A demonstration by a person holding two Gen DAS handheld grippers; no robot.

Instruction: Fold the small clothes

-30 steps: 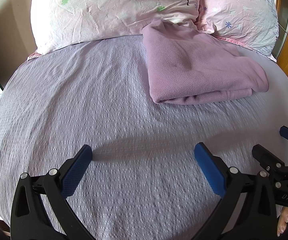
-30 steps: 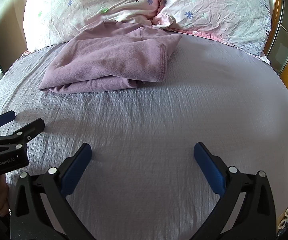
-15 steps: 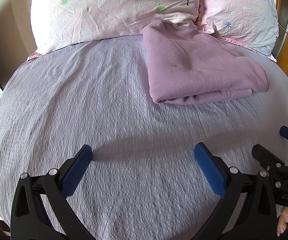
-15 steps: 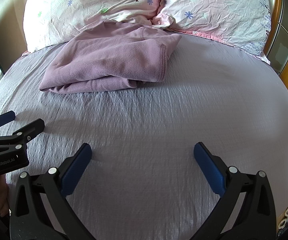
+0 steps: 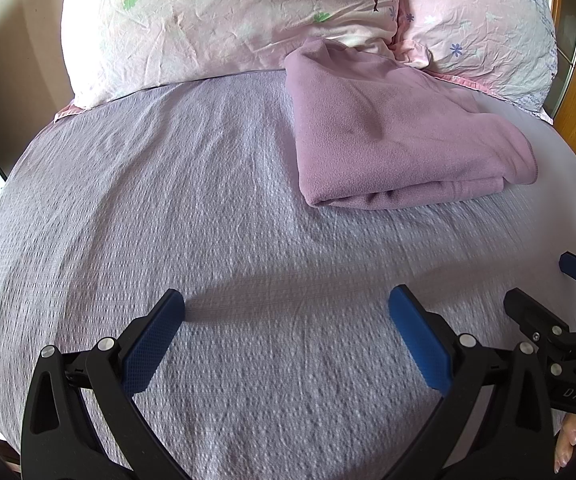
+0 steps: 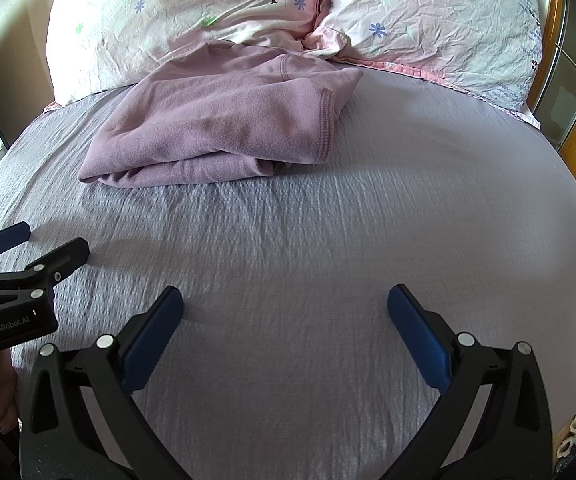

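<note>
Nearest, the left gripper (image 5: 286, 336) and the right gripper (image 6: 285, 332) hover side by side low over the grey bedspread (image 5: 168, 200), each with its blue fingers (image 5: 152, 340) spread wide and grasping nothing. Well beyond them the mauve fleece garment (image 6: 224, 132) lies in a loose, already doubled bundle on the bed, its far edge touching the floral pillows (image 6: 208, 8). My worry is that a pinch at its thick near fold could catch only the top layer or snag the bedspread beneath, so the bundle would drag or fall open instead of folding cleanly.
</note>
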